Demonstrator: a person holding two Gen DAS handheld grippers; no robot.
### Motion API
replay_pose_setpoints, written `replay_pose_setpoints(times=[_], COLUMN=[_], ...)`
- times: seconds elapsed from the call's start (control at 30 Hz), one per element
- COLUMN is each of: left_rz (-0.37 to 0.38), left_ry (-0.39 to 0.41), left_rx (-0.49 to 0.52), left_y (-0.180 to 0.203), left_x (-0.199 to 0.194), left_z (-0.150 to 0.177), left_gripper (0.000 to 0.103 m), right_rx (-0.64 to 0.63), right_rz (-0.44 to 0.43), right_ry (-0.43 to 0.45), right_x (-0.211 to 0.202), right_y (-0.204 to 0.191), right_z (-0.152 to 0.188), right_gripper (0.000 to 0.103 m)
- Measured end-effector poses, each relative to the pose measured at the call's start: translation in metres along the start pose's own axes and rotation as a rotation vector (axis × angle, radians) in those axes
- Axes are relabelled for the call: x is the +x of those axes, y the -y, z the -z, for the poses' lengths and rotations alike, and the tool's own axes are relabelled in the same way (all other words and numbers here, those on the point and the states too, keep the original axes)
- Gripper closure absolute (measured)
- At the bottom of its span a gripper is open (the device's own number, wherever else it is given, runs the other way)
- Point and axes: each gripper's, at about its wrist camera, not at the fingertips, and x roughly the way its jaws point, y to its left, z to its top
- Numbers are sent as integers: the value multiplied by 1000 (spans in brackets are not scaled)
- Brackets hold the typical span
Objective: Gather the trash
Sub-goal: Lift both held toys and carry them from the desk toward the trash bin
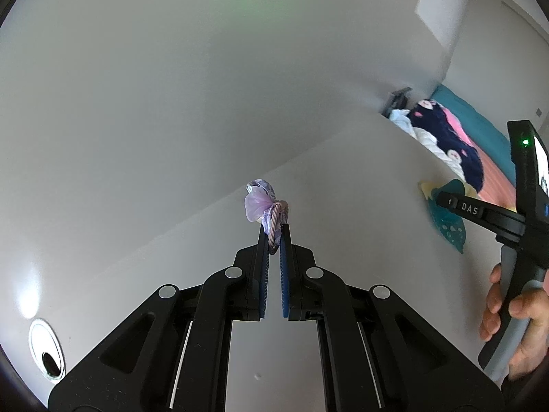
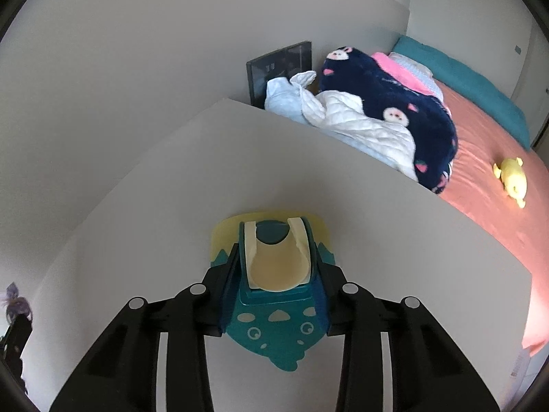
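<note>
My left gripper (image 1: 274, 231) is shut on a small purple bundle of fabric and cord (image 1: 266, 207), held up above the white table (image 1: 343, 178). The bundle also shows at the far left of the right wrist view (image 2: 13, 300). My right gripper (image 2: 276, 261) is shut on a teal and yellow fish-shaped dustpan (image 2: 274, 329) by its raised cream handle (image 2: 276, 264), just over the white table (image 2: 377, 206). In the left wrist view the dustpan (image 1: 446, 219) and the right gripper (image 1: 456, 204) are at the right.
A bed with a coral sheet (image 2: 480, 189), a navy patterned blanket (image 2: 394, 103), white bedding (image 2: 343, 113) and a yellow plush toy (image 2: 513, 182) lies behind the table. A dark tablet (image 2: 278, 65) leans on the wall. A round cable hole (image 1: 46, 348) is in the table at left.
</note>
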Motion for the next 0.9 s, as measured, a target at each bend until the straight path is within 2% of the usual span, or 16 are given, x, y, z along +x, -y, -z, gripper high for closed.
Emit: replay_pose_setpoints(times=[0.13, 0.33, 0.6, 0.9], left_rz=[18, 74, 178, 294], left_ry=[5, 9, -1, -36], left_rx=[28, 80, 188, 338], left_y=[23, 72, 160, 257], left_x=[-20, -67, -129, -170], left_z=[11, 45, 111, 198], left_gripper=[98, 98, 98, 98], right_rx=[16, 75, 184, 272], right_rz=[-35, -78, -62, -11], right_ry=[23, 40, 62, 66], right_x=[-40, -113, -197, -246], right_y=[18, 68, 164, 256], right_z=[17, 57, 129, 214], right_gripper=[65, 65, 65, 65])
